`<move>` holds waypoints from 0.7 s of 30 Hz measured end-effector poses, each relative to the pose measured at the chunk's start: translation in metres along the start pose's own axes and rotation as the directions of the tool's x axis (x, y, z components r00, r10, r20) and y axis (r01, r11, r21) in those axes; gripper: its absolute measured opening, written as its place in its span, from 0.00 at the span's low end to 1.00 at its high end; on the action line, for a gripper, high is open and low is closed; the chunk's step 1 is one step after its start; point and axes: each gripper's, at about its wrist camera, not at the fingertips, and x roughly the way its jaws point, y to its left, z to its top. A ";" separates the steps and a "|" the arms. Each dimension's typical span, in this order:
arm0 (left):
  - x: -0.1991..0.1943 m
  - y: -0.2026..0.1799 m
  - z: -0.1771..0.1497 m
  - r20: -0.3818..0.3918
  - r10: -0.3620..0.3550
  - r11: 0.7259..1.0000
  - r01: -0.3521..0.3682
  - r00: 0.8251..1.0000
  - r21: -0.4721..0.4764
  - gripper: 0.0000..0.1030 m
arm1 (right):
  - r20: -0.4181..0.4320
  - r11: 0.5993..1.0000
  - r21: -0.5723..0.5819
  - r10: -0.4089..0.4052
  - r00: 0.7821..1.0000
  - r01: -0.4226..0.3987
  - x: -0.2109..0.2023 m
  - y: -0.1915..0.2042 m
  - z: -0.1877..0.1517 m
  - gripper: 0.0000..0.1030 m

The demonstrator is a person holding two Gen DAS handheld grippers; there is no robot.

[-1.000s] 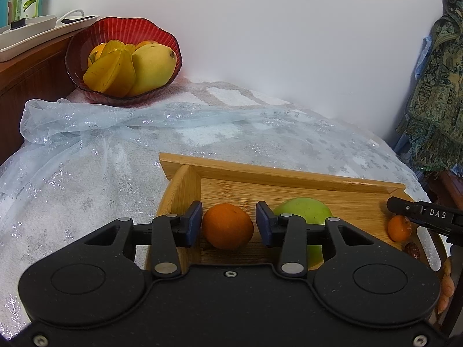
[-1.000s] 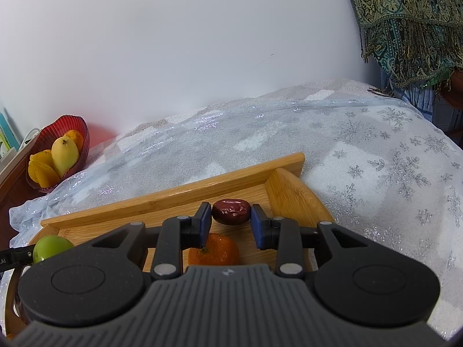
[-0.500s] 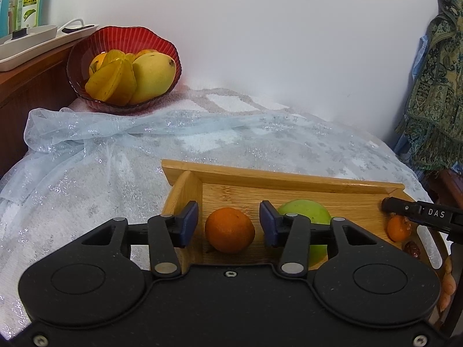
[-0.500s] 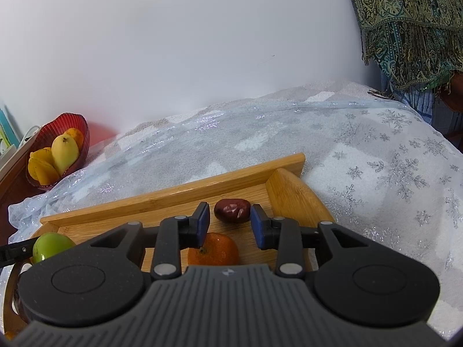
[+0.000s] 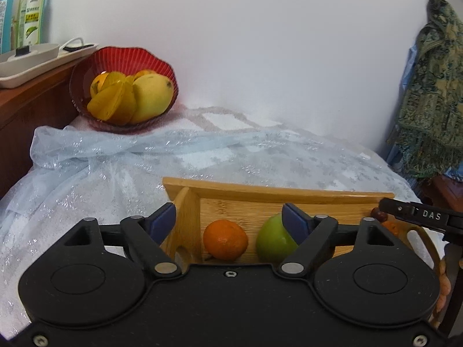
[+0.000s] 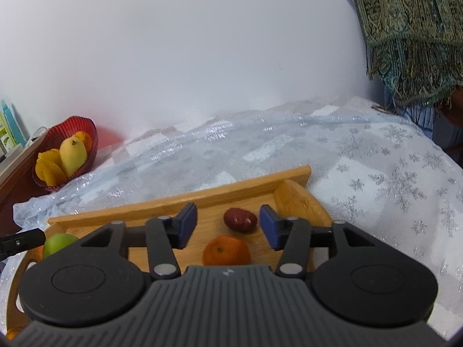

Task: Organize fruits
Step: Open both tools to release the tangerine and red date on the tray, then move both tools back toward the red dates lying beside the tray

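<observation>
The left gripper (image 5: 229,221) hangs spread wide over an orange (image 5: 225,239) in the wooden tray (image 5: 277,193), while the right gripper (image 6: 228,225), also spread, flanks a red date (image 6: 240,220).

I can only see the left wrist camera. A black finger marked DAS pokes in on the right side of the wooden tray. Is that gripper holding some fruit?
Observer: No. The right gripper is open and holds nothing.
Child: So what's in front of it?
Observer: A dark red, oval, glossy fruit lies on the floor of the wooden tray. It is between the gripper's fingers and touches neither.
Child: Is anything else there?
Observer: A round orange mandarin sits closer to the gripper's body than the red fruit does.
</observation>
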 end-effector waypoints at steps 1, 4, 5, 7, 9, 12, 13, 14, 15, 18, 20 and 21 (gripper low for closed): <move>-0.002 -0.001 0.000 0.006 -0.001 1.000 0.001 1.000 0.005 0.77 | 0.004 1.000 -0.002 0.002 1.000 -0.002 -0.001 0.001 0.000 0.67; -0.007 -0.005 -0.001 0.022 0.003 1.000 -0.003 1.000 0.023 0.78 | 0.016 1.000 -0.016 -0.001 1.000 0.001 -0.005 0.005 0.000 0.70; -0.008 -0.005 -0.001 0.026 0.003 1.000 -0.004 1.000 0.026 0.78 | 0.021 1.000 -0.021 -0.002 1.000 0.003 -0.006 0.006 -0.001 0.71; -0.011 -0.006 -0.001 0.032 0.004 1.000 -0.005 0.999 0.027 0.79 | 0.030 1.000 -0.026 -0.001 1.000 0.002 -0.009 0.008 -0.002 0.75; -0.013 -0.006 -0.001 0.037 0.005 1.000 -0.006 0.999 0.029 0.80 | 0.040 0.999 -0.034 0.002 0.999 0.000 -0.013 0.011 -0.002 0.77; -0.018 -0.006 -0.003 0.044 0.022 0.999 -0.024 0.999 0.036 0.81 | 0.052 0.999 -0.051 0.007 0.999 -0.005 -0.018 0.017 -0.004 0.79; -0.020 -0.006 -0.003 0.046 0.028 0.999 -0.030 0.999 0.040 0.82 | 0.056 0.998 -0.055 0.009 0.998 -0.006 -0.020 0.018 -0.004 0.79; -0.022 -0.006 -0.004 0.049 0.031 0.998 -0.033 0.998 0.044 0.82 | 0.061 0.998 -0.059 0.011 0.998 -0.008 -0.023 0.020 -0.005 0.80; -0.024 -0.006 -0.004 0.053 0.031 0.998 -0.034 0.998 0.046 0.83 | 0.066 0.998 -0.061 0.014 0.998 -0.010 -0.025 0.021 -0.006 0.81; -0.031 -0.006 -0.006 0.057 0.031 0.999 -0.034 0.998 0.042 0.83 | 0.082 0.997 -0.071 0.017 0.996 -0.012 -0.034 0.025 -0.010 0.82; -0.034 -0.006 -0.008 0.059 0.033 0.999 -0.035 0.998 0.041 0.84 | 0.096 0.997 -0.080 0.018 0.995 -0.010 -0.040 0.028 -0.013 0.83; -0.036 -0.007 -0.009 0.061 0.035 0.998 -0.038 0.998 0.043 0.85 | 0.103 0.996 -0.085 0.018 0.995 -0.010 -0.043 0.030 -0.014 0.84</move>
